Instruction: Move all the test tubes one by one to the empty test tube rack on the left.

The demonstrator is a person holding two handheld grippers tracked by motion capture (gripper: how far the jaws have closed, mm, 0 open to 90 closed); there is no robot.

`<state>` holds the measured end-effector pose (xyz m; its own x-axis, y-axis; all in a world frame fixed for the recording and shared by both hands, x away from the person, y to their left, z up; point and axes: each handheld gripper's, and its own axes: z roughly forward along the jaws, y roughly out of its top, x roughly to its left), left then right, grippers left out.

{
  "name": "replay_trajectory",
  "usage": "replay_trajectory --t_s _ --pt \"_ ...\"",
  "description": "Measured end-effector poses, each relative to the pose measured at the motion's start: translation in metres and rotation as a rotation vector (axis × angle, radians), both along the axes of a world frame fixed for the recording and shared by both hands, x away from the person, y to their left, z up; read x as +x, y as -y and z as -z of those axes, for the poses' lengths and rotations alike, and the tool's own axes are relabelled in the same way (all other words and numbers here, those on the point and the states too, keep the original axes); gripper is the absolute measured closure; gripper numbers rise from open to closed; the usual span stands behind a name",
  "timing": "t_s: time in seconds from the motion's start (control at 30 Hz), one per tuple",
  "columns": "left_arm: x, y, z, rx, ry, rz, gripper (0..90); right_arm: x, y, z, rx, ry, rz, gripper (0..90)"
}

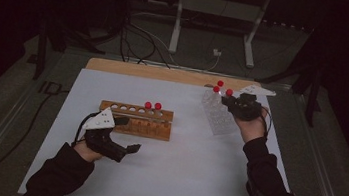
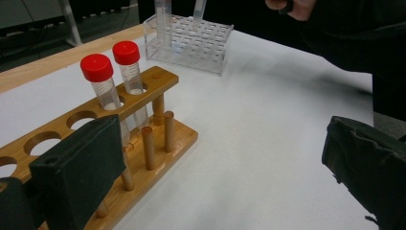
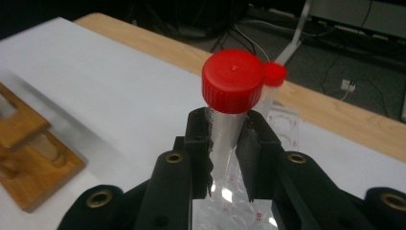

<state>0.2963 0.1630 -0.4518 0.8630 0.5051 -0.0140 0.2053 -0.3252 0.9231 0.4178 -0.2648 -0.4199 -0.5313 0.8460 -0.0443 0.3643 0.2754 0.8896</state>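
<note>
My right gripper (image 1: 232, 104) is shut on a clear tube with a red cap (image 1: 229, 92), holding it upright just above the clear plastic rack (image 1: 218, 116) at the back right. In the right gripper view the jaws (image 3: 229, 139) clamp the tube just below its cap (image 3: 233, 80), and a second red-capped tube (image 3: 274, 74) stands behind it. Two more red-capped tubes (image 1: 153, 106) stand in the wooden rack (image 1: 135, 120) at mid-table. My left gripper (image 1: 127, 134) hangs open and empty beside the wooden rack's front (image 2: 158, 76).
A white sheet (image 1: 172, 178) covers the table, with a wooden strip (image 1: 165, 73) along its far edge. Several holes at the wooden rack's left end stand empty. Behind the table are a metal stand (image 1: 213, 12) and cables on the floor.
</note>
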Motion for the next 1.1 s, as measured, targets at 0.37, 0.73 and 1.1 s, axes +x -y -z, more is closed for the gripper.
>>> replay_trajectory --t_s 0.37,0.73,1.1 --pt "-0.002 0.006 -0.006 0.012 0.004 0.019 1.6 -0.026 -0.012 -0.016 -0.028 0.012 -0.085 75.4" --pt "-0.004 0.017 -0.009 0.026 -0.002 0.044 1.6 -0.05 -0.03 -0.004 -0.039 -0.005 -0.183 75.4" --pt "-0.006 0.029 -0.01 0.052 -0.008 0.072 1.6 -0.076 -0.051 0.016 -0.05 -0.04 -0.277 75.4"
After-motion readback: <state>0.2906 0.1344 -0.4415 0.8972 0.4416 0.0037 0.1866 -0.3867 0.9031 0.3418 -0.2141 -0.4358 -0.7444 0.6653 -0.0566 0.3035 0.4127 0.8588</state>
